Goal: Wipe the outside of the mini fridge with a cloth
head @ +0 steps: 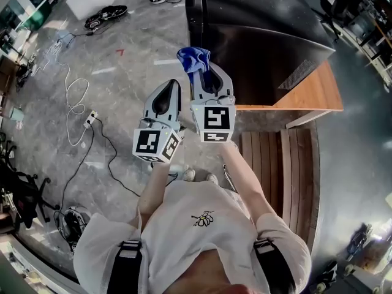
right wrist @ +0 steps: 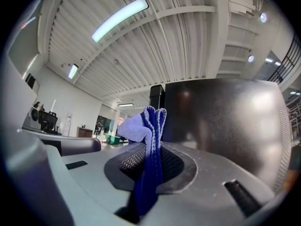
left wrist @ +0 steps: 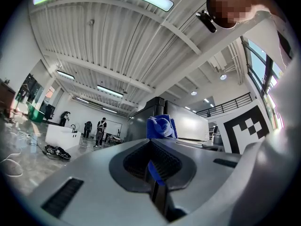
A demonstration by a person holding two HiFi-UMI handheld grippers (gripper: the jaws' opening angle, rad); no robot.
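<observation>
Cloth [head: 193, 58], one piece and blue, stands pinched in the right gripper [head: 207, 72]. We see its jaws pressed onto the fabric, with a bunched tuft rising past the tips. We count two grippers. The left gripper [head: 173, 84] sits just beside the right one and a little behind it. Its jaws are drawn together, and a thin blue sliver shows in the slot. We cannot tell whether that sliver is fabric. Straight ahead of the right gripper and to its right stands the one mini fridge [head: 257, 35], dark and glossy. Its near vertical corner is close to the tuft, but we cannot tell if they touch. The fridge rests on a single wooden top [head: 315, 94], whose front edge runs off to the right of the grippers. Nearer us on that side lies one slatted wooden board [head: 288, 176]. To the left of both grippers the grey floor [head: 122, 90] opens wide, crossed by several loose cables [head: 76, 103].
</observation>
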